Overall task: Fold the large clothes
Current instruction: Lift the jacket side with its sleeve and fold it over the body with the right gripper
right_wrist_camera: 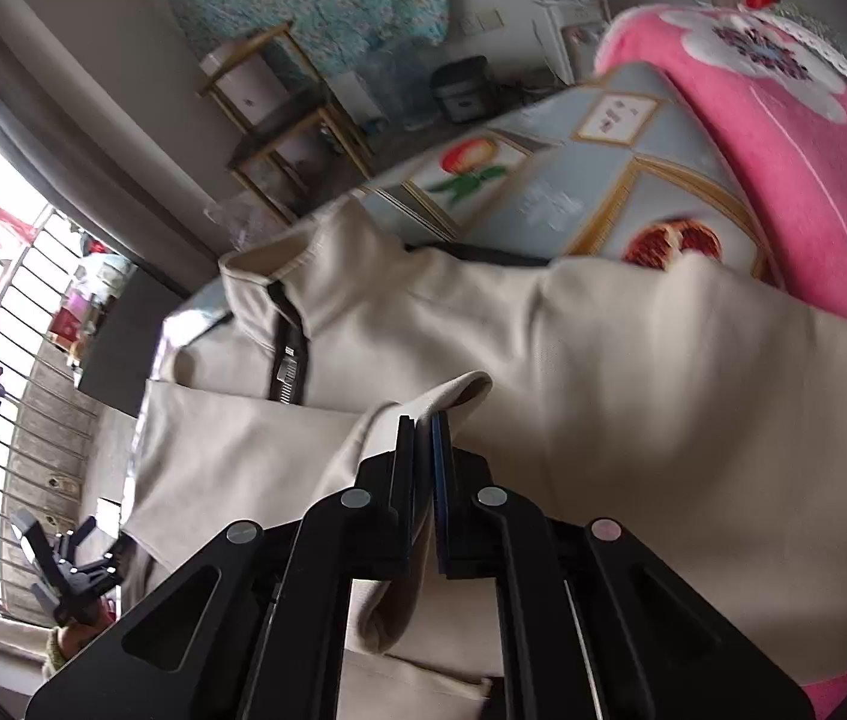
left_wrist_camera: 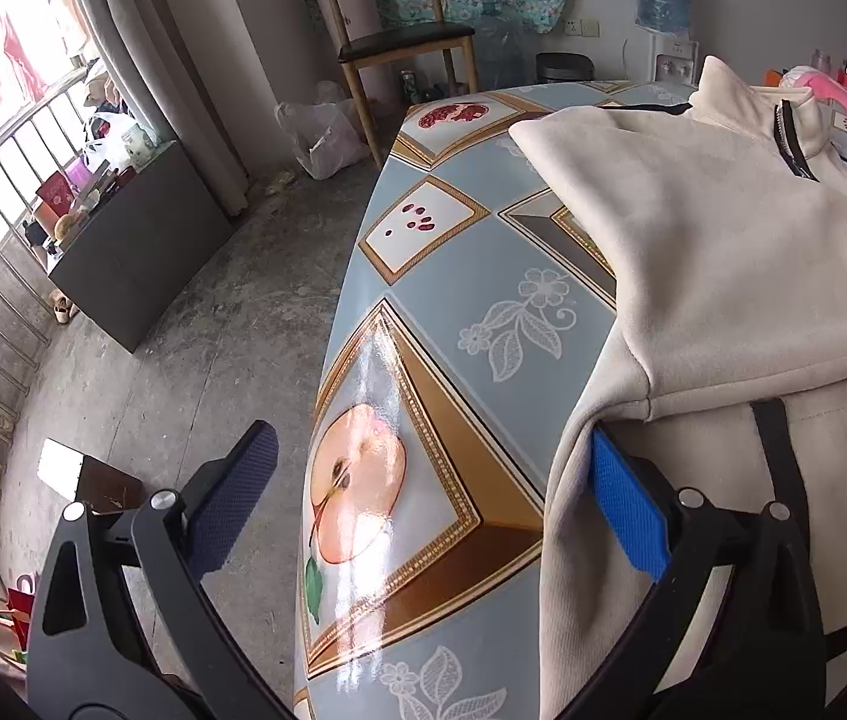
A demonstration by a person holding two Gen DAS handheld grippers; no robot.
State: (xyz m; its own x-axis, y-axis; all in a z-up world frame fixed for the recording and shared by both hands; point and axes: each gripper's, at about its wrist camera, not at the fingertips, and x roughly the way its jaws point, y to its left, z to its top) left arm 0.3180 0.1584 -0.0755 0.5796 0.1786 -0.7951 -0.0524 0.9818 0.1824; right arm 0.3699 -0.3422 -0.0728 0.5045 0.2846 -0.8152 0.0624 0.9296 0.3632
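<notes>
The right gripper (right_wrist_camera: 423,426) is clamped on a sleeve fold of the cream zip-up fleece jacket (right_wrist_camera: 633,360) spread ahead on the patterned table (right_wrist_camera: 549,204), while the left gripper (left_wrist_camera: 429,480) gapes wide, empty, at the jacket's edge.

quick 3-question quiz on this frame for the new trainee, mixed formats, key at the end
1. True or false: the right tool is shut on a fold of the cream jacket.
2. Is the left tool A) open or B) clamped on the jacket?
3. Fill in: the garment on the table beyond the jacket is ____ in colour.

Key: 1 true. 2 A; one pad sits by the jacket edge, the other off the table side. 3 pink.
</notes>
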